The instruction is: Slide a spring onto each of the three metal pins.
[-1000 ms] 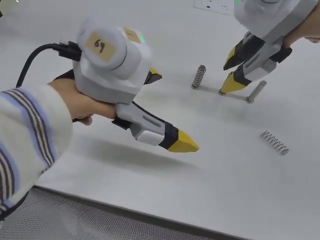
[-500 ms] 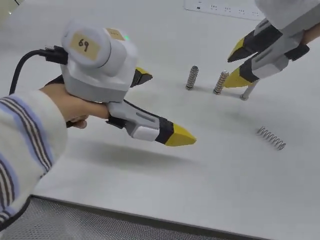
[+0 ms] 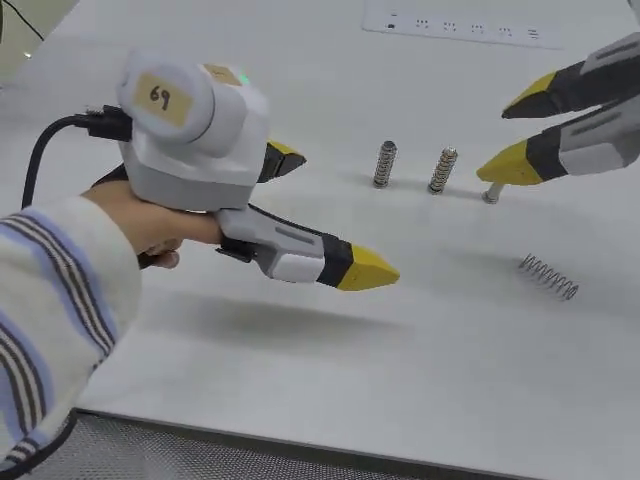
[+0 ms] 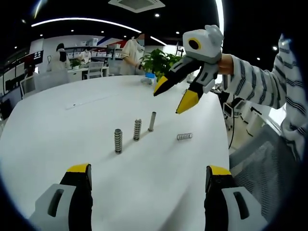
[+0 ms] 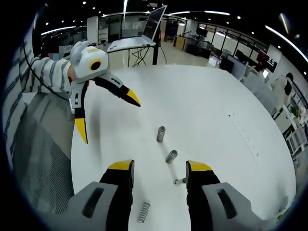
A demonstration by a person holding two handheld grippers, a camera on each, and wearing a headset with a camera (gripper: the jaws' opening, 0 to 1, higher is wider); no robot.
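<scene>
head view looks across the white worktop from its near edge. closest, a striped sleeve and a hand hold the left gripper over the near-left part. its jaws are spread wide and empty, and a black cable leaves its back. farther on, toward the right edge, a loose spring lies flat, apart from both grippers. beyond it three pins stand in a short row across the middle. the end pin and middle pin each wear a spring. the bare pin closes the row on the right. the right gripper hangs over that end, jaws parted and holding nothing. its lower tip is just above the bare pin; whether they touch cannot be told. a power strip lies along the far edge.

left gripper view has the left gripper gaping at the bottom. past it come the end pin, middle pin, bare pin and, beside them, the loose spring. the right gripper is above.

right gripper view sets the loose spring and bare pin between the right gripper's jaws. farther off are the middle pin, end pin and left gripper.
</scene>
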